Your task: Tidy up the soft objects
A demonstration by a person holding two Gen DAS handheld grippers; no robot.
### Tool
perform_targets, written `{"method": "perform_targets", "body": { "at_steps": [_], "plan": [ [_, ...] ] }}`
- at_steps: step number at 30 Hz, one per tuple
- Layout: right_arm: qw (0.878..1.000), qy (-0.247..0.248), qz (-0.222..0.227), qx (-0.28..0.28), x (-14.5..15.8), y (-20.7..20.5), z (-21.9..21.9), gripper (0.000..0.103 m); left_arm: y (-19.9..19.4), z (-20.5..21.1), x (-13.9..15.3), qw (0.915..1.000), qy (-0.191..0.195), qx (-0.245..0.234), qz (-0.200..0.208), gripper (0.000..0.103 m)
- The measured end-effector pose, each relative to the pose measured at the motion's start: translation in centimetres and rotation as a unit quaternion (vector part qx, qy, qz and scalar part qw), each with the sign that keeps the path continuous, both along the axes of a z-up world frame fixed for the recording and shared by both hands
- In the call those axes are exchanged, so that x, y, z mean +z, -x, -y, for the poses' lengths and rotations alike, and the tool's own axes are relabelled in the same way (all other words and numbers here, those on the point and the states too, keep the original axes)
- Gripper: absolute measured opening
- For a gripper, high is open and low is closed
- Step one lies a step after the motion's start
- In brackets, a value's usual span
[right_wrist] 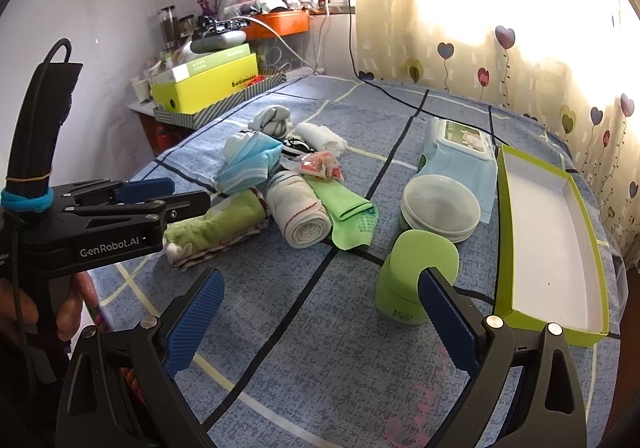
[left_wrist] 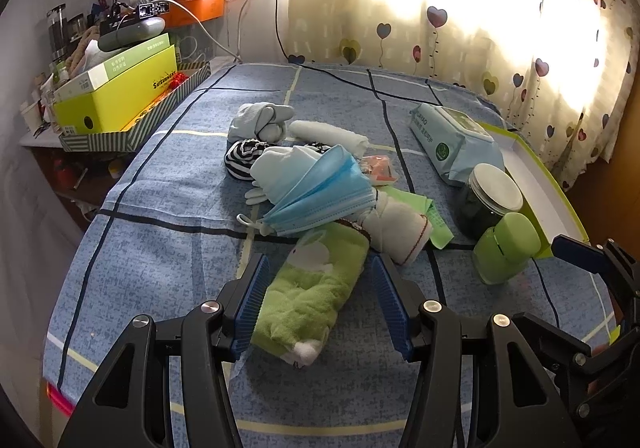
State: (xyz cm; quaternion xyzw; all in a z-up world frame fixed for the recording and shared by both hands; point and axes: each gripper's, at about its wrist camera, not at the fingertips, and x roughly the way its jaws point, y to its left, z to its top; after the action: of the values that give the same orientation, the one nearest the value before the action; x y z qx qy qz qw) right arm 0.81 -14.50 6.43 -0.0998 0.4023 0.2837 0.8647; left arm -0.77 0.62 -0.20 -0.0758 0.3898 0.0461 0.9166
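A rolled green towel with a white rabbit print lies on the bed between the fingers of my left gripper. That gripper is open: its left pad is against the towel and its right pad stands off. Behind the towel are a blue face mask, a white rolled towel with red stitching, a flat green cloth packet, a striped sock and pale blue socks. My right gripper is open over bare bedsheet, with nothing between its fingers. The green towel shows beside the left gripper.
A green bottle, a jar with a white lid and a wipes pack stand to the right of the pile. A shallow green box with a white inside lies at the bed's right edge. A cluttered side table is at far left.
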Motion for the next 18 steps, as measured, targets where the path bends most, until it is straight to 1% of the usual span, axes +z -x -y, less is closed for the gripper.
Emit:
{"method": "perform_targets", "body": {
  "at_steps": [8, 18],
  "plan": [
    [1.0, -0.003, 0.002, 0.002, 0.1, 0.2, 0.04, 0.099, 0.01, -0.04, -0.13, 0.9999, -0.009, 0.008, -0.004, 0.055],
    [1.0, -0.005, 0.003, 0.004, 0.21, 0.16, -0.1, 0.099, -0.12, -0.13, -0.41, 0.9999, -0.006, 0.007, -0.008, 0.055]
  ]
}}
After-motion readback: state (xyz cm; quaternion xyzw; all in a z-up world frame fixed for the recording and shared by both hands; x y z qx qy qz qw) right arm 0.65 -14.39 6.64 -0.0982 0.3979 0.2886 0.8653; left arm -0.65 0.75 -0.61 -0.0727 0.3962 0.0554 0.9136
